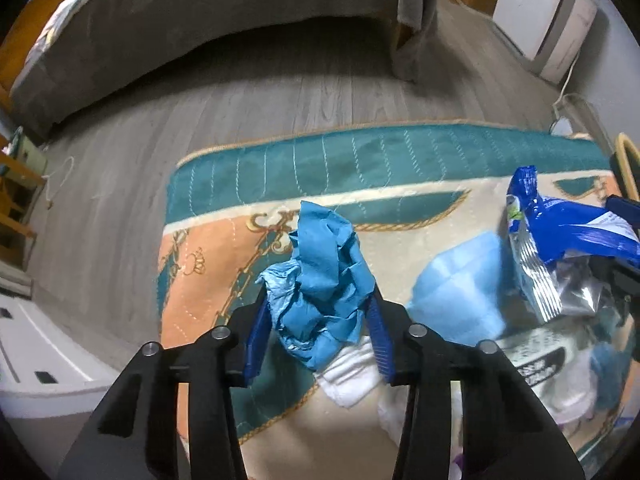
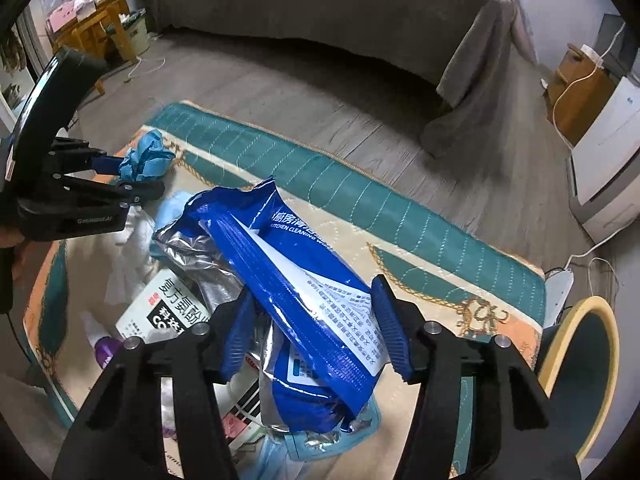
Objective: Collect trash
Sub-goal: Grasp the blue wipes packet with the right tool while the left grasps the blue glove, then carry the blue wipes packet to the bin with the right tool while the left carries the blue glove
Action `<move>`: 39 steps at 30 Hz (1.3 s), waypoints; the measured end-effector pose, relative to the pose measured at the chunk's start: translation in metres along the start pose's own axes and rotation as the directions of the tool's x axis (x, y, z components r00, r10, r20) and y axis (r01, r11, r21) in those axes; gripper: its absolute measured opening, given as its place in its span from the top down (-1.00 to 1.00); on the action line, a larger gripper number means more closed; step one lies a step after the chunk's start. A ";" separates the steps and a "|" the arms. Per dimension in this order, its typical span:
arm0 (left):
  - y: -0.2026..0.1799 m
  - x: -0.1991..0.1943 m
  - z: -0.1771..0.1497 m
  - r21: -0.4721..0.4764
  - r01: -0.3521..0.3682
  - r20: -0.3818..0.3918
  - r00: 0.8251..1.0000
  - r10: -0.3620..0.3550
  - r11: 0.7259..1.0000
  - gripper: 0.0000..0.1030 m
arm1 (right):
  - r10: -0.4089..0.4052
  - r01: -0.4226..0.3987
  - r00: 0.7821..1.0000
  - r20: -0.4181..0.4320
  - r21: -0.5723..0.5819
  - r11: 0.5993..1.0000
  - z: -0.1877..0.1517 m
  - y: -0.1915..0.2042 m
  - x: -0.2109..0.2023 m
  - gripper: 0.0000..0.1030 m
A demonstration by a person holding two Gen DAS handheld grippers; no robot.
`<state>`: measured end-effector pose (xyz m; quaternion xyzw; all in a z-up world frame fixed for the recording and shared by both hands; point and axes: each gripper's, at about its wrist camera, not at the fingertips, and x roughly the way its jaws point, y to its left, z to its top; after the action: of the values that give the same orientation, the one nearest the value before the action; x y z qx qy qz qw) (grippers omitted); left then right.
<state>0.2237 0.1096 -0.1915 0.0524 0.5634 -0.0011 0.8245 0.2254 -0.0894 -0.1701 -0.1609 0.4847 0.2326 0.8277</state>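
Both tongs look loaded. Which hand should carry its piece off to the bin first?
Probably left. The left tongs pinch the crumpled blue paper squarely and it looks lifted clear of the rug. The right tongs straddle the blue wipes packet, whose lower end overlaps other litter.

A crumpled blue paper wad (image 1: pixel 326 280) sits pinched between the left tool's pads. A torn blue kitchen-wipes packet (image 2: pixel 308 280), foil lining showing, slants between the right tool's pads.
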 end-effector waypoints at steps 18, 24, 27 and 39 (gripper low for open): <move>-0.026 -0.089 -0.015 -0.011 -0.036 0.232 0.972 0.037 0.999 0.16 | -0.116 0.102 0.988 0.104 0.137 0.985 -0.025 -0.013 -0.081 -0.07; -0.049 -0.115 -0.026 0.016 0.000 0.276 0.961 -0.004 1.000 0.16 | -0.150 0.122 0.982 0.114 0.224 0.967 -0.037 -0.025 -0.113 -0.07; -0.065 -0.121 -0.029 0.028 0.004 0.278 0.961 -0.012 1.000 0.16 | -0.163 0.129 0.980 0.112 0.261 0.957 -0.047 -0.034 -0.127 -0.08; -0.128 -0.141 -0.027 0.087 0.052 0.320 0.944 -0.077 0.995 0.16 | -0.222 0.178 0.969 0.106 0.318 0.931 -0.076 -0.065 -0.154 -0.08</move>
<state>0.1391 -0.0232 -0.0816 0.0649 0.4220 -0.0585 0.9024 0.1403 -0.2167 -0.0684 -0.0626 0.4364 0.0796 0.8940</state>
